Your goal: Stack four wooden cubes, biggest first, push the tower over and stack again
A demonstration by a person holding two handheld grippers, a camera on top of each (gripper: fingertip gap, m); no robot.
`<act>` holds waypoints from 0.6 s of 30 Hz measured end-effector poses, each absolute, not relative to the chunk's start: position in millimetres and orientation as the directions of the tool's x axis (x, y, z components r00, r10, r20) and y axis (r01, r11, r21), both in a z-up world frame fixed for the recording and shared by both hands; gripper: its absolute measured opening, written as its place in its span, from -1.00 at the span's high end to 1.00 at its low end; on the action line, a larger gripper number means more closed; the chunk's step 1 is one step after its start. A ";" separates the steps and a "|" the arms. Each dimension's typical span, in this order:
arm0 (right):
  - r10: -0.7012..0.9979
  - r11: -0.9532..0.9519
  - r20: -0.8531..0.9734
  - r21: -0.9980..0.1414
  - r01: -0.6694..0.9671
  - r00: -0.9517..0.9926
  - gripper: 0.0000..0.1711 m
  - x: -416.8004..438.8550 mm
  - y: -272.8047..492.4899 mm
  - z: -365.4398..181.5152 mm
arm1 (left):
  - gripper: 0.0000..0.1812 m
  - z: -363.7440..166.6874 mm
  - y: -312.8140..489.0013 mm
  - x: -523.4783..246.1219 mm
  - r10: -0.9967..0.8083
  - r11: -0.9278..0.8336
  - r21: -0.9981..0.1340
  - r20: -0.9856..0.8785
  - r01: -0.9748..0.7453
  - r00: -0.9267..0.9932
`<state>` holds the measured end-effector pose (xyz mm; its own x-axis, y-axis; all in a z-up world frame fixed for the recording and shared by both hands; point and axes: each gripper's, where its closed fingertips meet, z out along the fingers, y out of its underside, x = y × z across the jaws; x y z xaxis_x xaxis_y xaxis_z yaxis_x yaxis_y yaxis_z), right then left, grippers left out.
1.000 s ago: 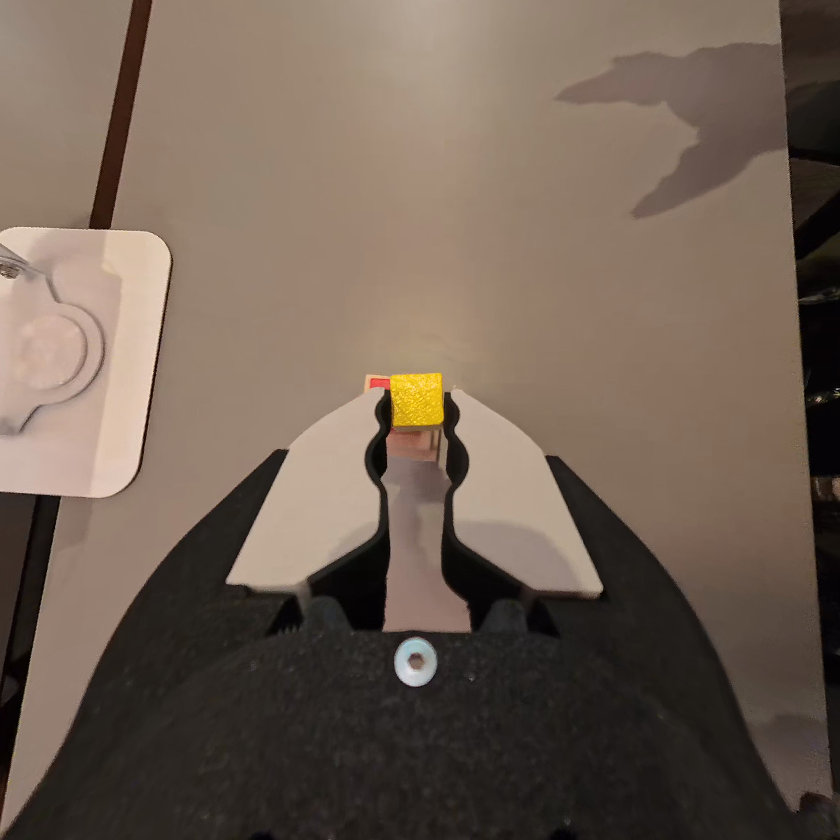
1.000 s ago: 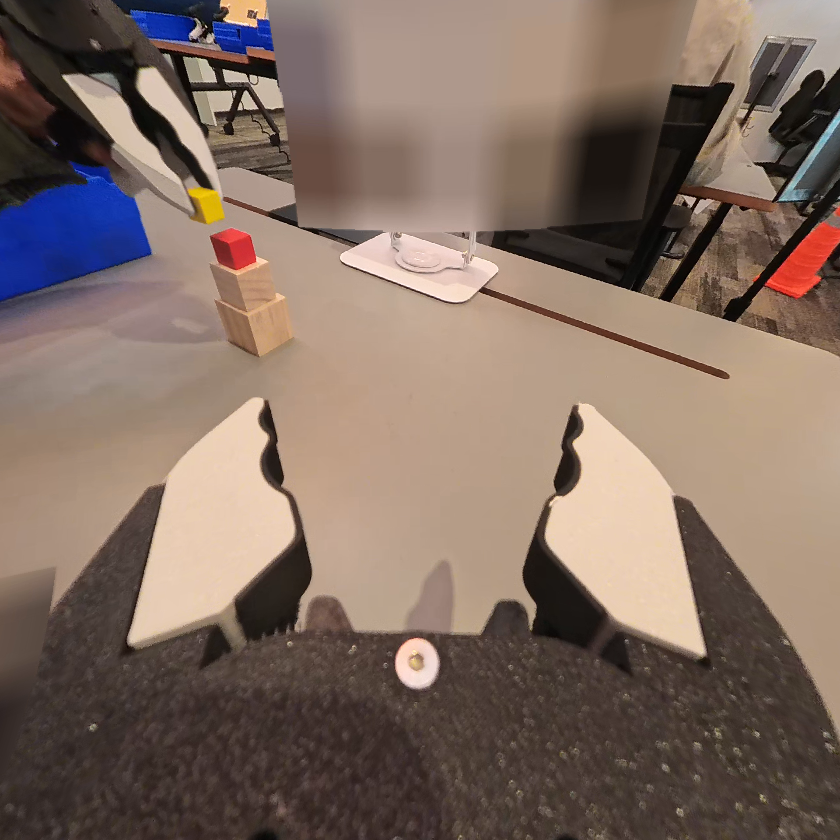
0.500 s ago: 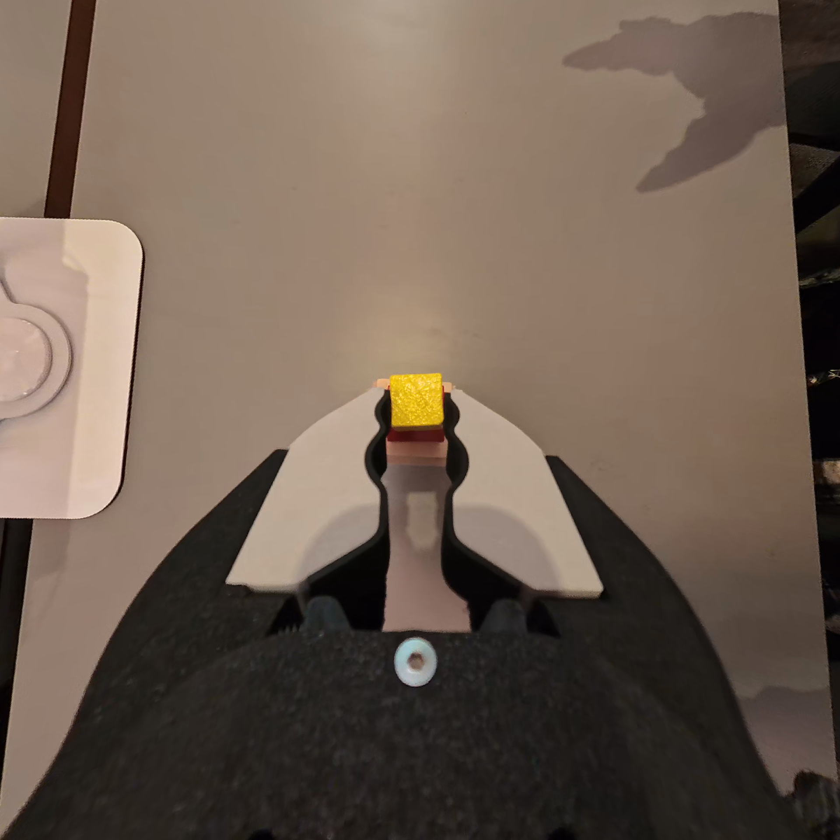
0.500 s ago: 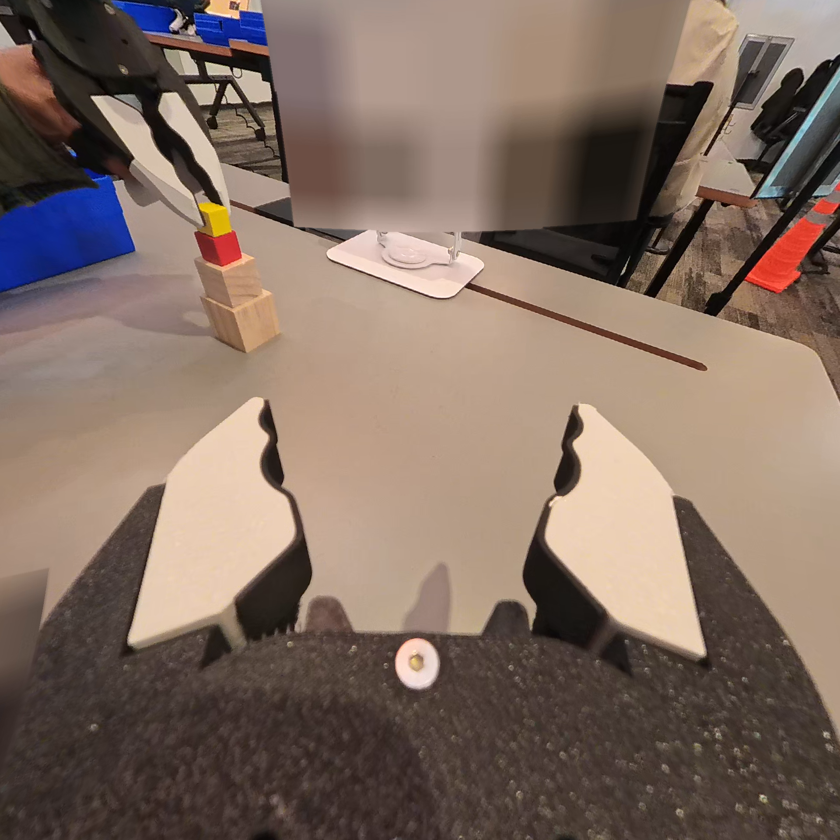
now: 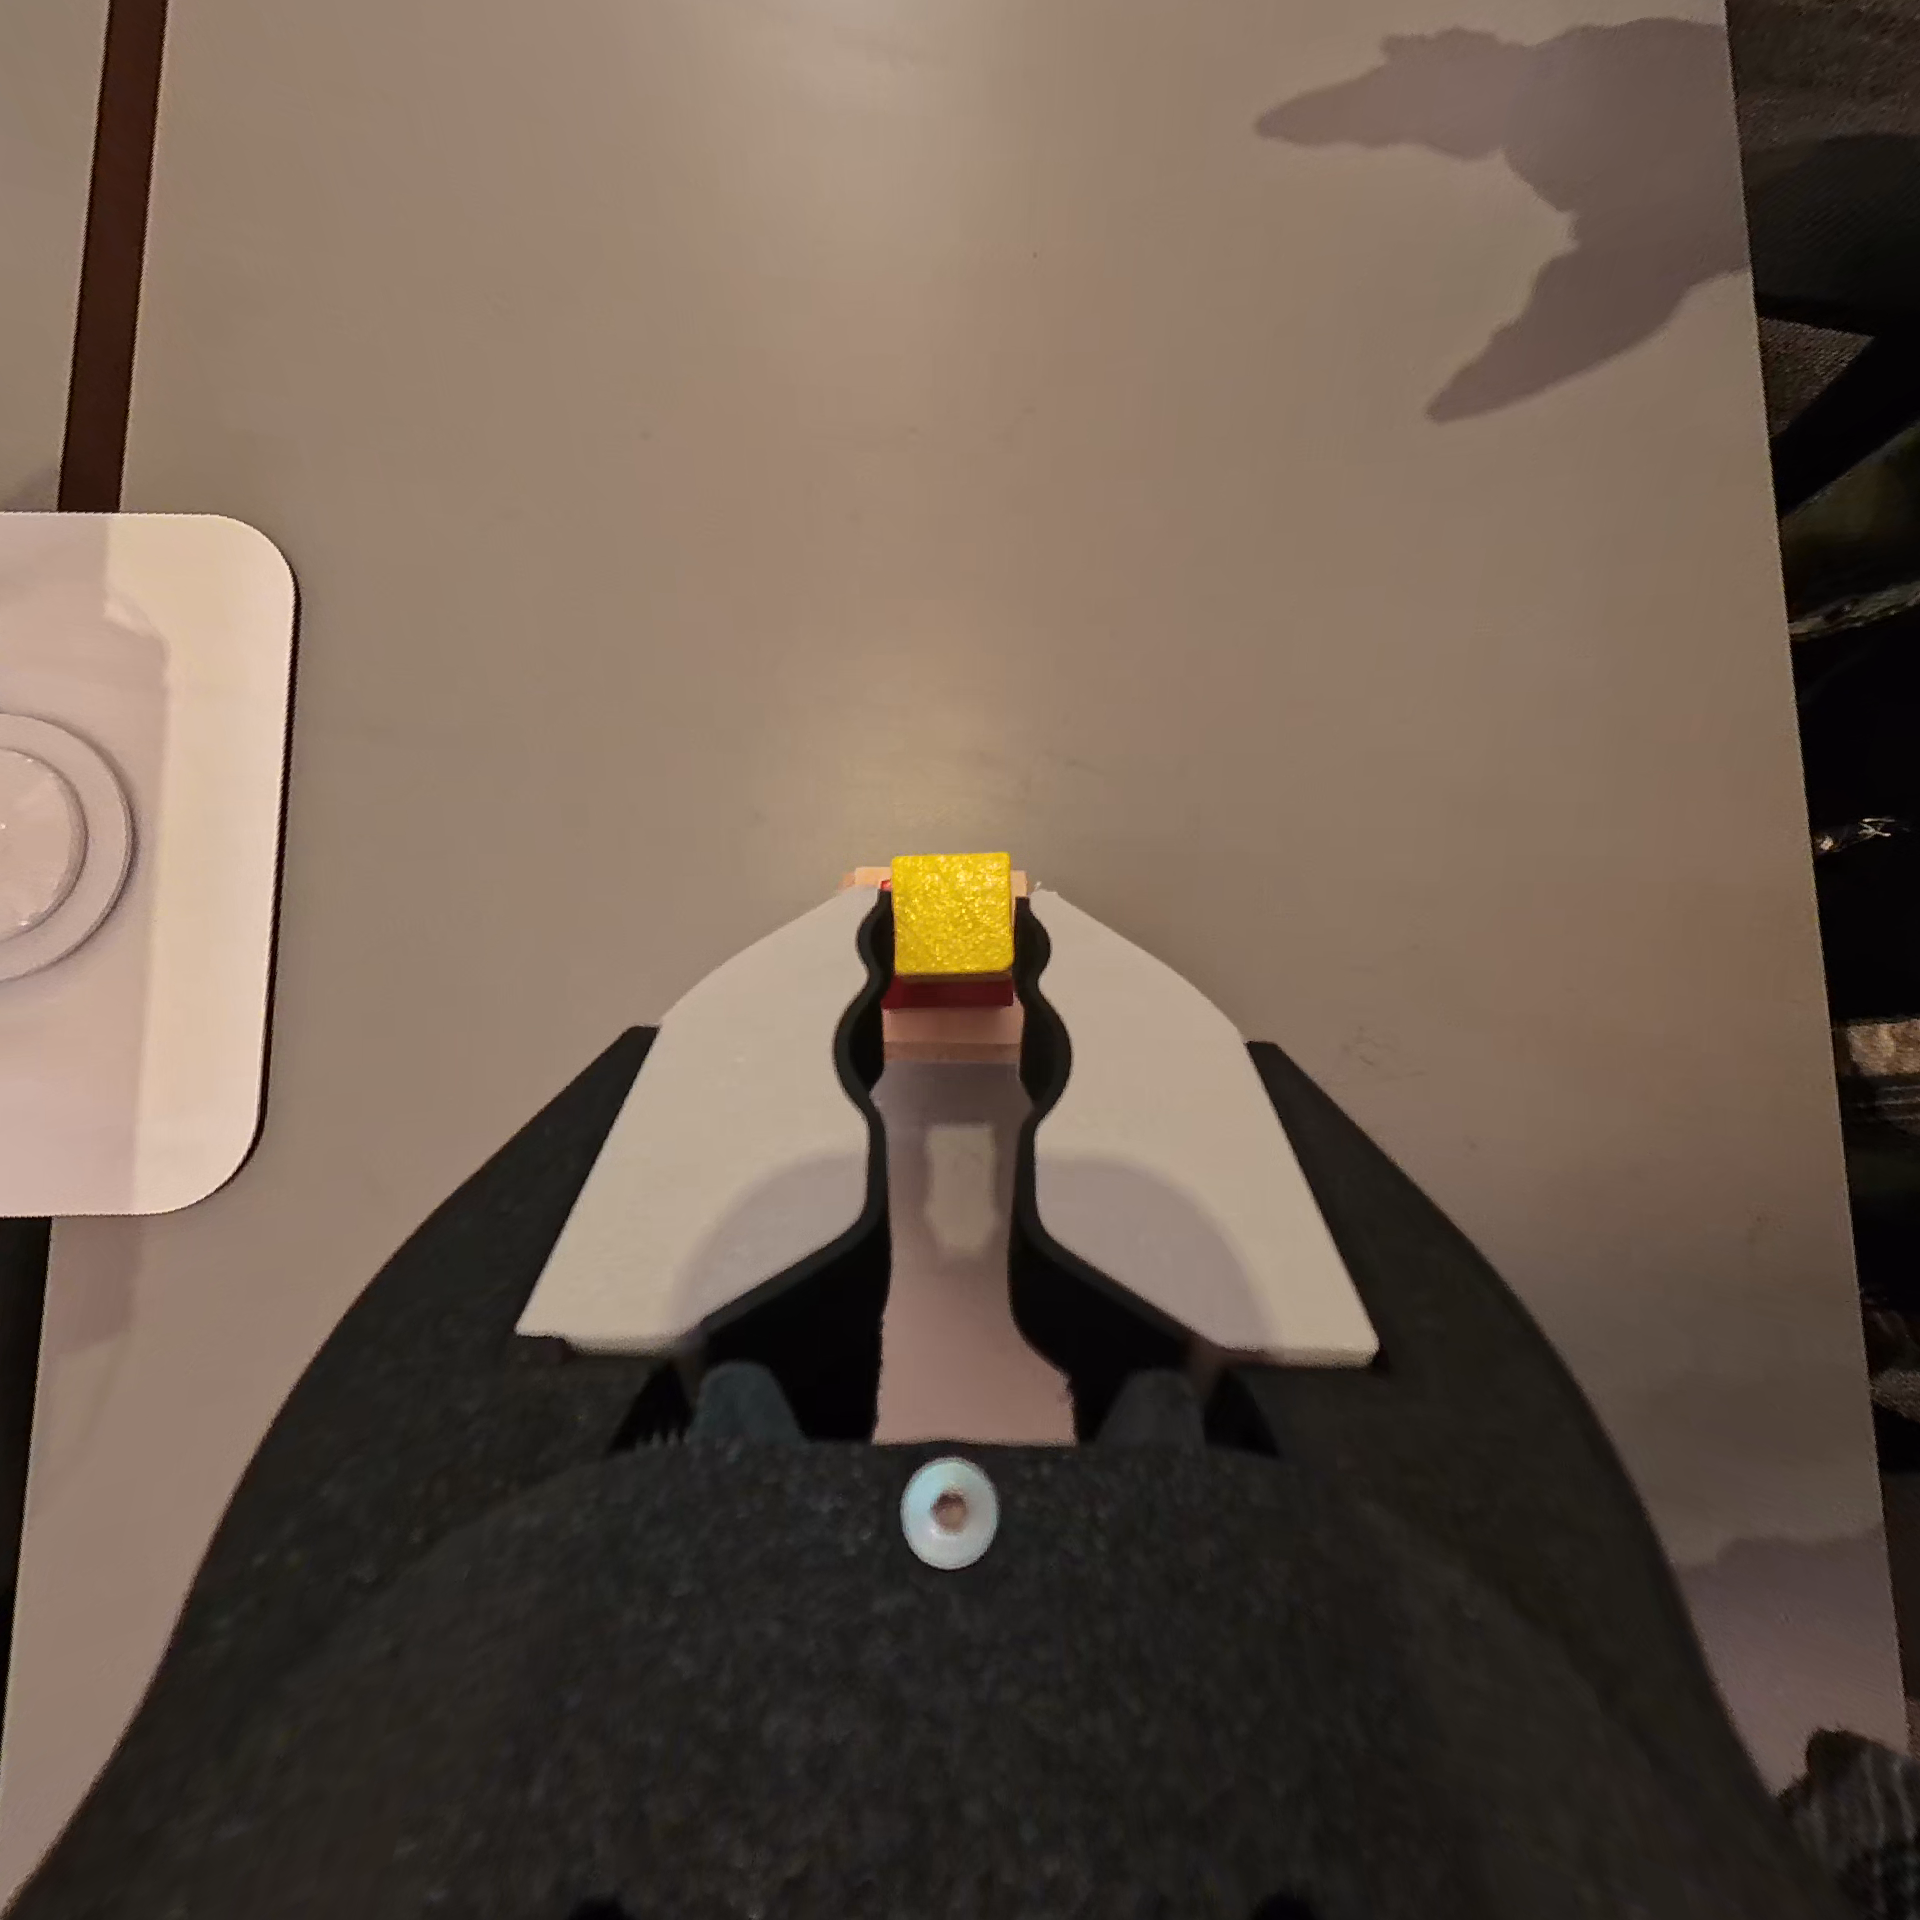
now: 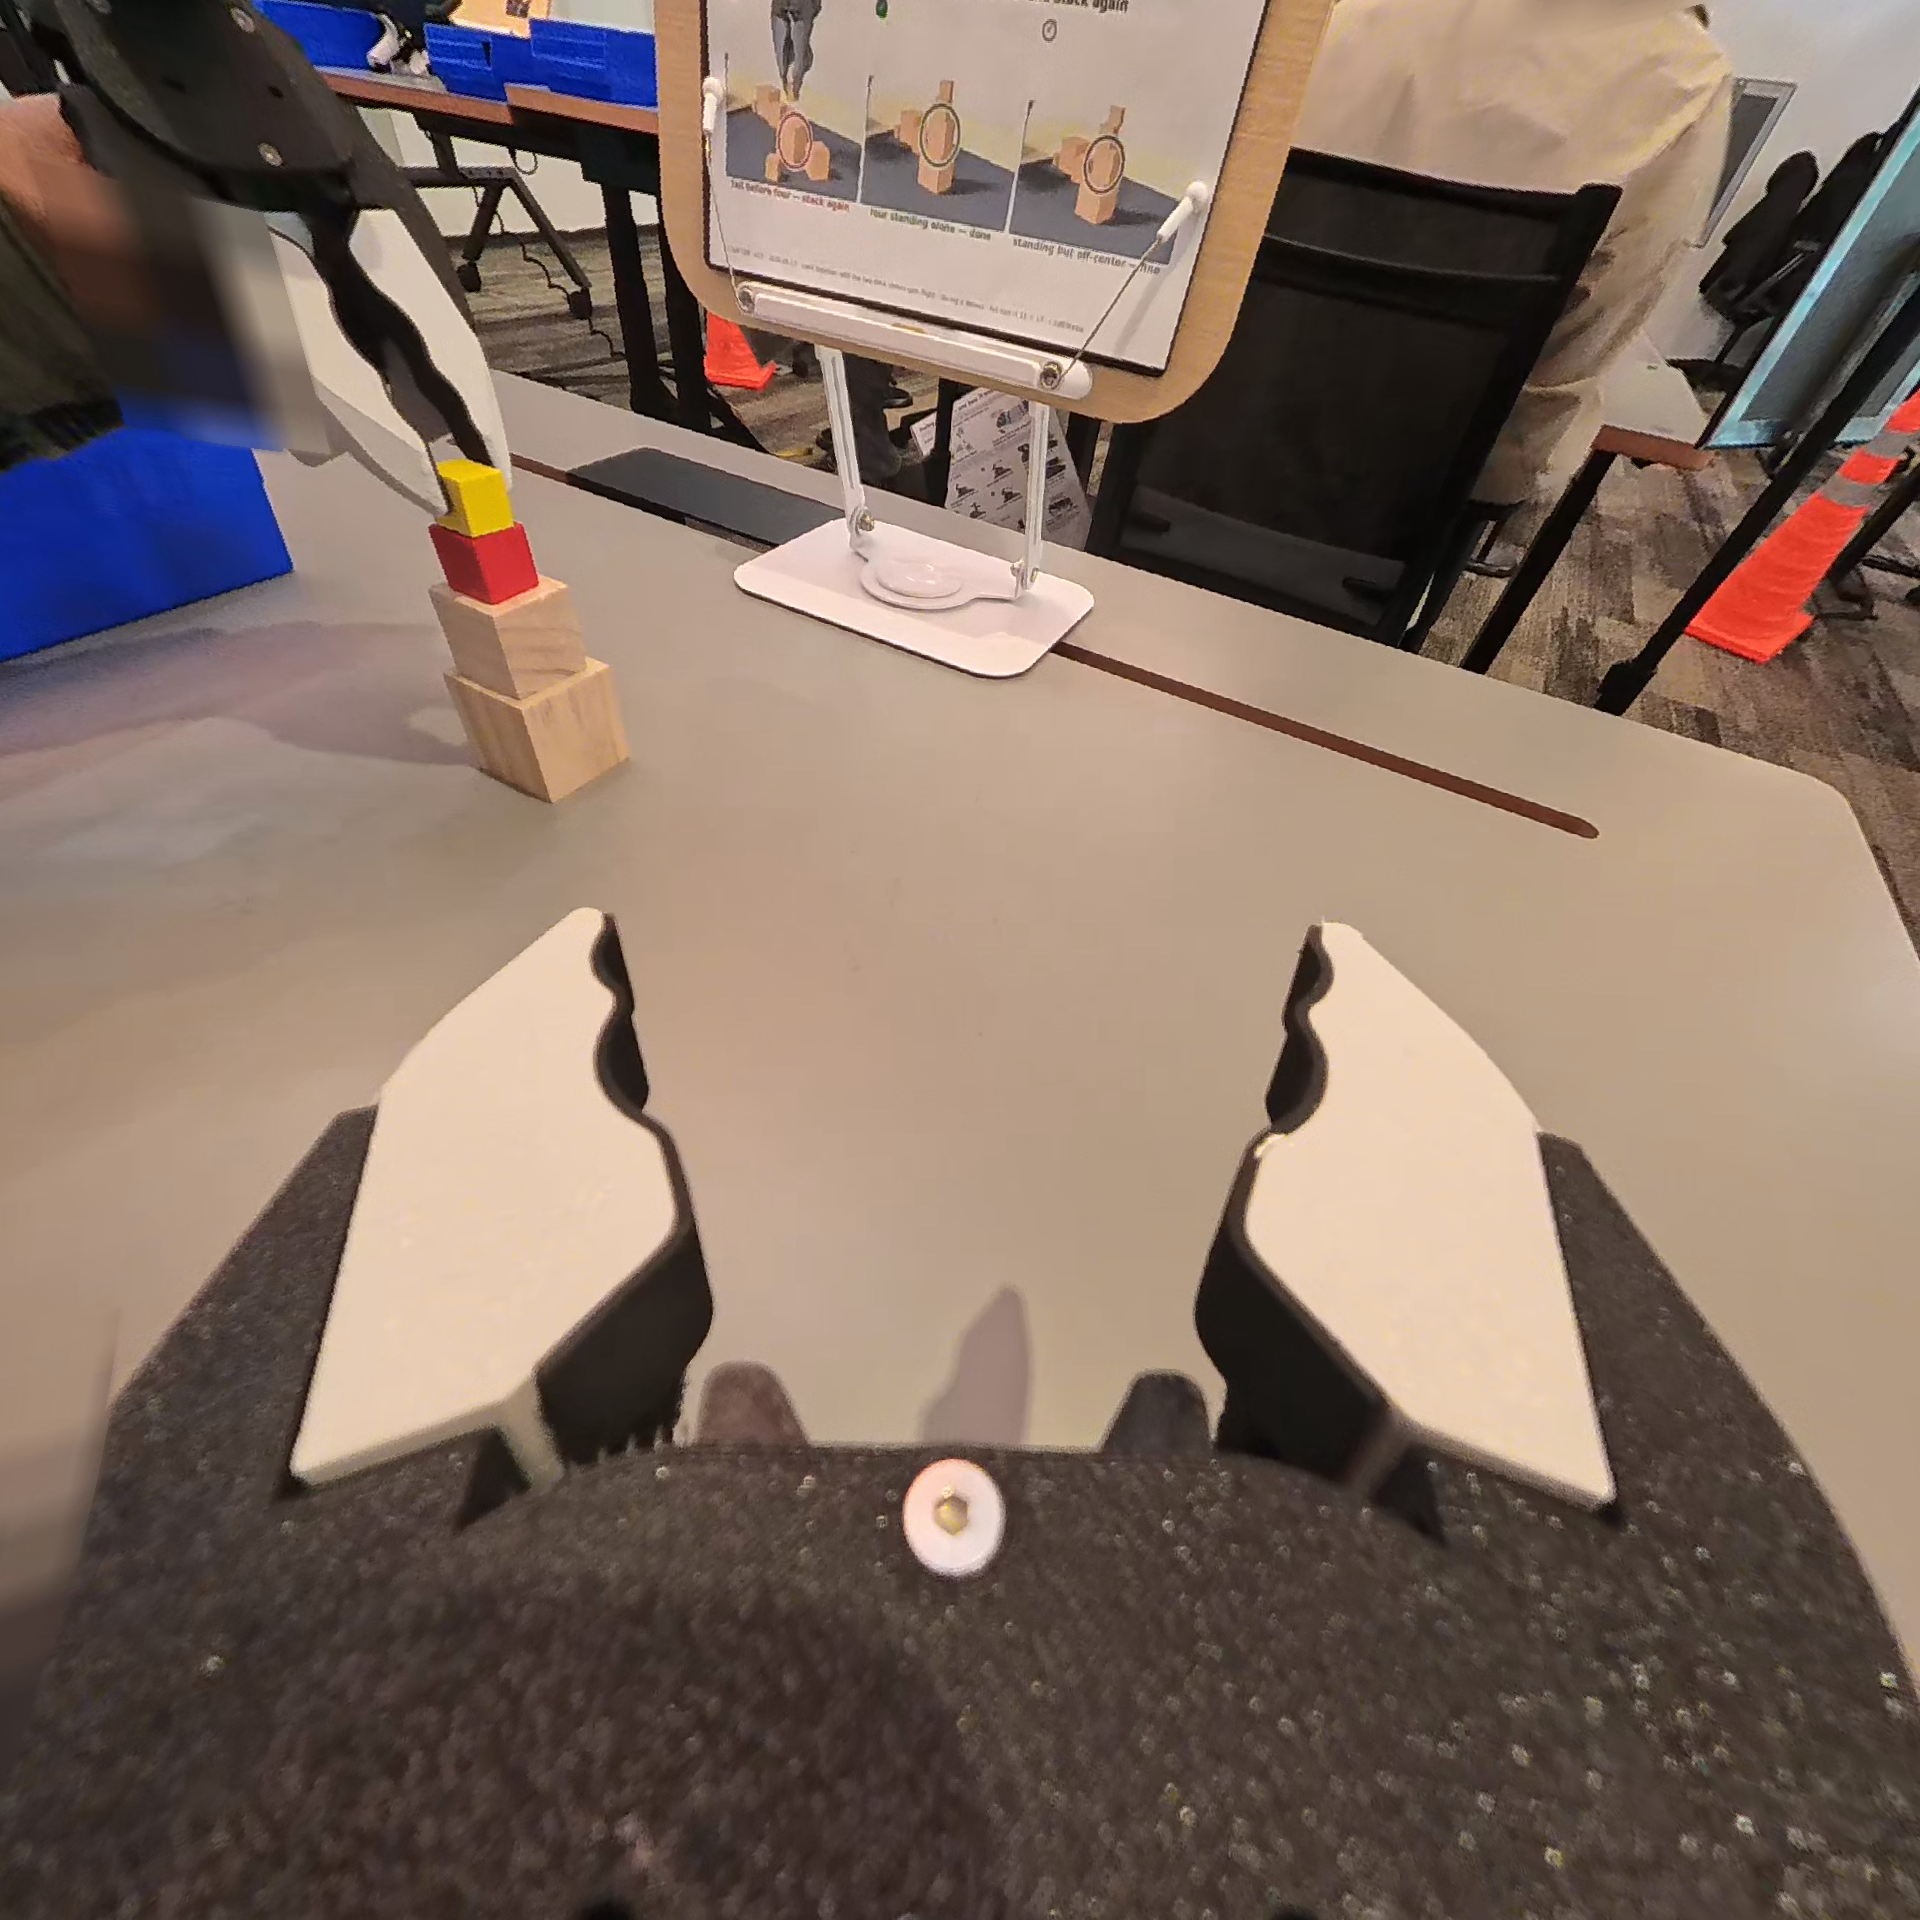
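Note:
A tower stands on the grey table [image 6: 935, 852]: a large natural wood cube [image 6: 540, 727] at the bottom, a smaller natural cube [image 6: 507, 644] on it, then a red cube [image 6: 484, 561]. My left gripper [image 6: 449, 490] comes down from the upper left and is shut on the small yellow cube [image 6: 475, 497], which rests on the red cube. In the left wrist view the yellow cube [image 5: 951, 916] sits between the tips of my left gripper [image 5: 952, 909], with the red cube [image 5: 948, 995] just under it. My right gripper [image 6: 956, 925] is open and empty, low over the table, well right of the tower.
A white stand base [image 6: 914, 597] holding an instruction board [image 6: 966, 156] is behind the tower; it also shows at the left of the left wrist view [image 5: 135, 862]. A blue bin [image 6: 125, 530] sits far left. A dark slot [image 6: 1330, 738] crosses the table. A seated person [image 6: 1507, 260] is behind. The gap from one gripper's tips to the other's is roughly 30 cm.
My left gripper has brought the yellow cube down from above the tower onto the red cube. My right gripper stays open; its view has drawn a little nearer to the tower.

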<state>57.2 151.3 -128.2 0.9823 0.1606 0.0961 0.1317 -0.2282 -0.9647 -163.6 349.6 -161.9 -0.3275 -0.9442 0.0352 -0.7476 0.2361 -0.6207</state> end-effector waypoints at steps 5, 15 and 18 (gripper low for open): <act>0.159 -0.229 0.097 -0.964 0.132 0.983 -0.38 57.7 150.8 -127.8 | 0.76 -162.1 348.8 -164.3 -0.941 0.238 -0.625 0.042 -0.744 -0.336; 0.153 -0.231 0.102 -0.963 0.136 0.983 -0.38 58.6 149.0 -127.7 | 0.76 -163.2 349.9 -164.7 -0.940 0.238 -0.625 0.046 -0.743 -0.339; 0.152 -0.231 0.100 -0.964 0.134 0.983 -0.38 59.3 148.7 -127.5 | 0.76 -162.9 349.3 -164.8 -0.938 0.238 -0.626 0.051 -0.742 -0.343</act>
<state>59.3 148.7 -127.5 0.9833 0.1517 0.1005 0.1342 -0.2315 -0.9635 -164.8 349.3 -162.9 -0.3433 -0.9378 0.0508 -0.7423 0.2378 -0.6265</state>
